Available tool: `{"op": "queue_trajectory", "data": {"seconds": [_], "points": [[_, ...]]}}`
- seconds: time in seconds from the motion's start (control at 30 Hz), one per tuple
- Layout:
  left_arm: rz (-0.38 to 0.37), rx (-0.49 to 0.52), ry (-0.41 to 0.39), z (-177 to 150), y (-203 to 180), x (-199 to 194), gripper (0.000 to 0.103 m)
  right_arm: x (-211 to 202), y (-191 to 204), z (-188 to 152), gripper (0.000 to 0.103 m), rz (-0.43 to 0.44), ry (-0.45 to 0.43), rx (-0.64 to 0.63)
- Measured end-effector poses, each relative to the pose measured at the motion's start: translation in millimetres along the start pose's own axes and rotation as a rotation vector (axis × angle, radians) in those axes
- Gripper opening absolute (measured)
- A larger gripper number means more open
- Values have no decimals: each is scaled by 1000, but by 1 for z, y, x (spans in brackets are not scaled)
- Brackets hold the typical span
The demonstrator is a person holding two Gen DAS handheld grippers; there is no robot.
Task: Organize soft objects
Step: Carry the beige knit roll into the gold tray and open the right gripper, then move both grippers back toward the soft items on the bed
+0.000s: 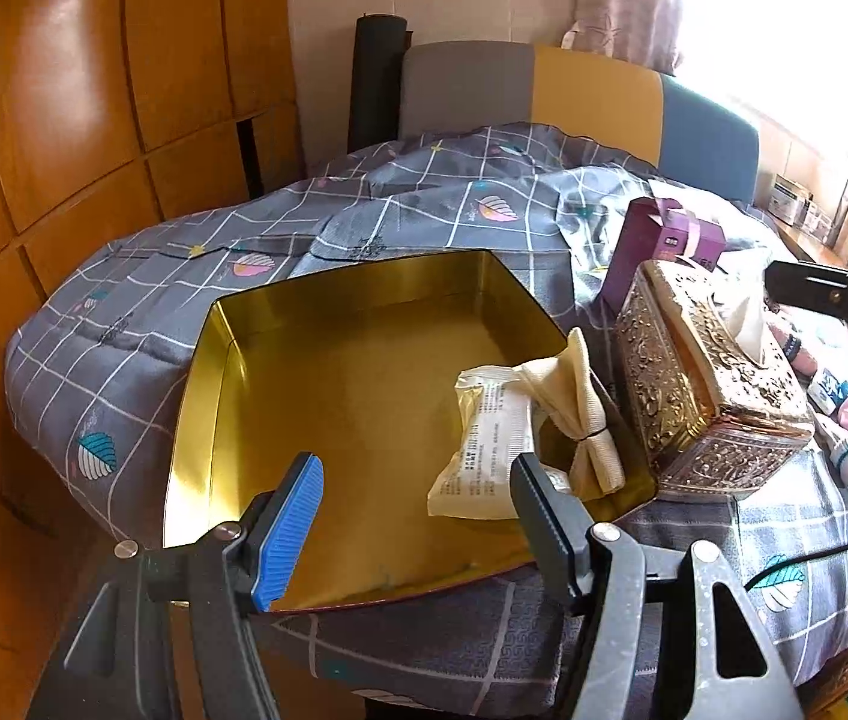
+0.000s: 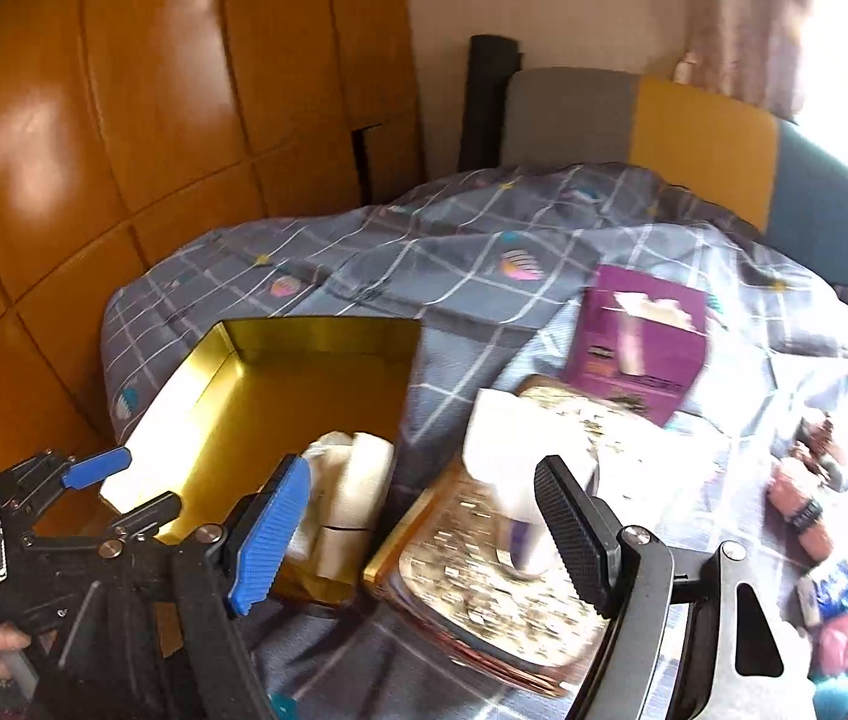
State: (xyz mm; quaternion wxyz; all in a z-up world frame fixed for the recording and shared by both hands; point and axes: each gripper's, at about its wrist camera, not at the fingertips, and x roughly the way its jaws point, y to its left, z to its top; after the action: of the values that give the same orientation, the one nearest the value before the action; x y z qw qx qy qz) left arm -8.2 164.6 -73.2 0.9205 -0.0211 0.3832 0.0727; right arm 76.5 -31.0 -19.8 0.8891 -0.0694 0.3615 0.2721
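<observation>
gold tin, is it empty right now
No, a white packet and a cream cloth bundle lie in the gold tin's right corner.

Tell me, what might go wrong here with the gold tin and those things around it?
The gold tin overhangs the bed's edge on soft bedding, so a nudge could tip it. The folded cloth leans on the tin's rim and may slide out. The ornate tissue box sits tight against the tin, so the right gripper could bump it.

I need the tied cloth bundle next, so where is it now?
In the left wrist view the cream cloth bundle leans in the right corner of the gold tin, beside the white packet and next to the ornate tissue box.
</observation>
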Motion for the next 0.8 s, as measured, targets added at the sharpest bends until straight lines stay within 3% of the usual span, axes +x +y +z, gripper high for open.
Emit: {"op": "queue_trajectory", "data": {"seconds": [0.63,0.8], "points": [[-13,65,-6,2,-24,-6,66,-48,-104,-41,81,-166,-40,243],[-22,74,-17,4,-28,-9,66,-58,-128,-52,86,-205,-48,302]]}}
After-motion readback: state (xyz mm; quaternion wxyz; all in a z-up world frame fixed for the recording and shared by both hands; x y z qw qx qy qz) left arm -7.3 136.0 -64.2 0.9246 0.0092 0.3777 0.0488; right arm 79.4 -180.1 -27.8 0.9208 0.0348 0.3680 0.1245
